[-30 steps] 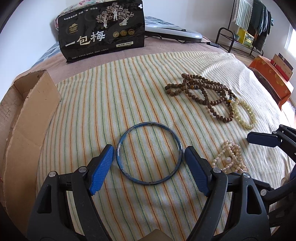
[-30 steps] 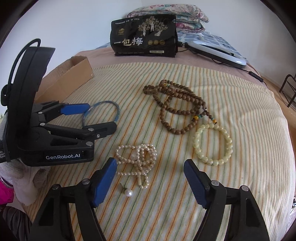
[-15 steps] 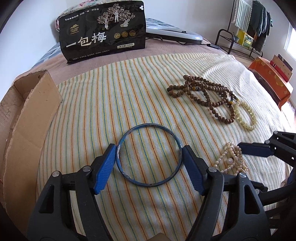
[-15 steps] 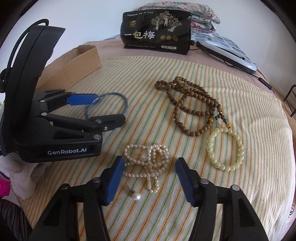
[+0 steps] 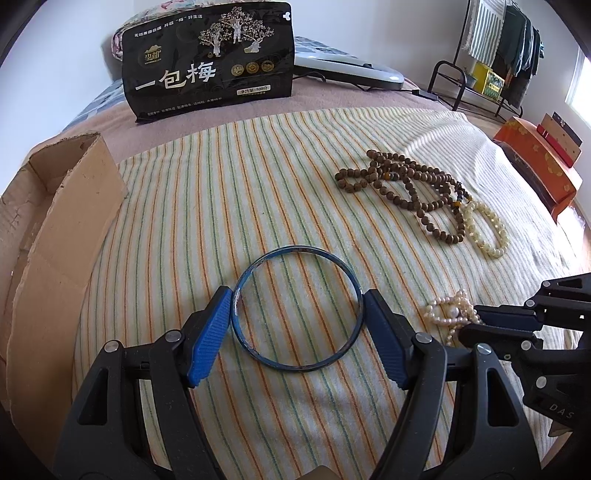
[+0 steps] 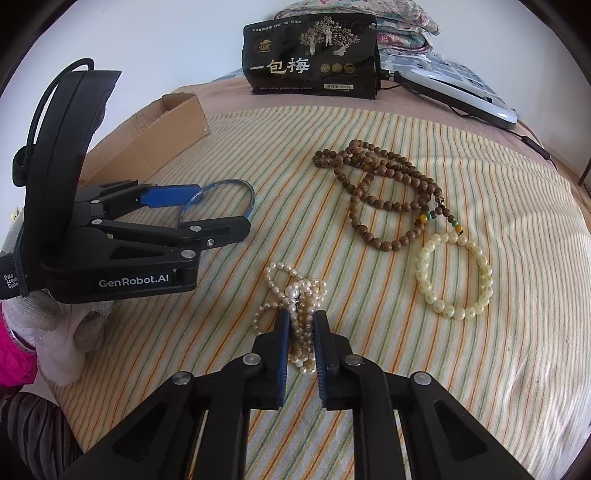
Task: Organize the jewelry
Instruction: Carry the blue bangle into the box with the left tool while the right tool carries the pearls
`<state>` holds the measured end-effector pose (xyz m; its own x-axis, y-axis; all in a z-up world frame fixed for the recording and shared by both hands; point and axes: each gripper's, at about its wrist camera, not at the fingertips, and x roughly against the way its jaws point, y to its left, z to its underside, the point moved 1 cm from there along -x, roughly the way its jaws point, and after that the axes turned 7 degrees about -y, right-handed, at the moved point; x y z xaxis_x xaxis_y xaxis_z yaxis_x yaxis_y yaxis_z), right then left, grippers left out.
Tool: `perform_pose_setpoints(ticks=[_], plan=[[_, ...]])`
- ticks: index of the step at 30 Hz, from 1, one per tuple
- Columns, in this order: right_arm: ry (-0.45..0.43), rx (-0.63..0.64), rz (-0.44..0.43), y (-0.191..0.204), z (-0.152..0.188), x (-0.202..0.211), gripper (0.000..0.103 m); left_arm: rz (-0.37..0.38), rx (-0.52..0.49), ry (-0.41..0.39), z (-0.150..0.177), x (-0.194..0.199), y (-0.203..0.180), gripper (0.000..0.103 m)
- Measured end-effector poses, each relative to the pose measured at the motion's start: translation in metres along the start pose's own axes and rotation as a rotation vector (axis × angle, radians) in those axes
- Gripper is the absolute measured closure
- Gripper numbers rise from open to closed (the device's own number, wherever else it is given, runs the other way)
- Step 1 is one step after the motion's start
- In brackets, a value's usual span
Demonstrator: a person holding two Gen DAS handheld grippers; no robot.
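Right hand-held gripper (image 6: 300, 341) nearly closed, pinched on pearl strand (image 6: 295, 295) at near centre of striped bedspread (image 6: 480, 369). Left hand-held gripper (image 5: 297, 334) spread wide, pads (image 5: 210, 347) flanking blue bangle (image 5: 297, 308), holding nothing. Wooden bead necklace (image 6: 384, 195) lay farther right, touching cream bead bracelet (image 6: 454, 273). Cardboard box (image 5: 48, 229) sat far left; black pouch (image 5: 210, 55) stood at far edge.

A bed (image 5: 258, 122) with a mauve sheet under a striped cloth (image 5: 280, 192) meets plain white walls (image 5: 369, 29). At the far right stand a black clothes rack (image 5: 491, 55), an orange chest (image 5: 535, 166) and a bright window (image 5: 581, 77), with folded floral bedding (image 6: 402, 26) by the wall.
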<state>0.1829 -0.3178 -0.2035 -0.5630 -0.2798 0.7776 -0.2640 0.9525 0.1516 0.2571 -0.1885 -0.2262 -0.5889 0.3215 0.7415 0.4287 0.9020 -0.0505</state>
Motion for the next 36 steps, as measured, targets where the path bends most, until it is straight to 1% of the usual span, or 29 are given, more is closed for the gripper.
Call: perform_pose_setpoints(ticks=[3, 14, 25, 36], plan=[[-0.013, -0.021, -0.011, -0.002, -0.001, 0.003, 0.098, 0.004, 0.012, -0.001, 0.001, 0.004, 0.003, 0.029], [-0.091, -0.049, -0.019, -0.001, -0.013, 0.034, 0.098, 0.004, 0.036, -0.023, 0.001, 0.026, 0.013, 0.03], [-0.165, -0.047, -0.007, 0.008, -0.03, 0.071, 0.098, 0.012, 0.049, -0.09, -0.006, 0.072, 0.022, 0.03], [-0.223, -0.011, -0.004, 0.034, -0.05, 0.1, 0.098, -0.007, 0.066, -0.161, -0.013, 0.12, 0.044, 0.03]])
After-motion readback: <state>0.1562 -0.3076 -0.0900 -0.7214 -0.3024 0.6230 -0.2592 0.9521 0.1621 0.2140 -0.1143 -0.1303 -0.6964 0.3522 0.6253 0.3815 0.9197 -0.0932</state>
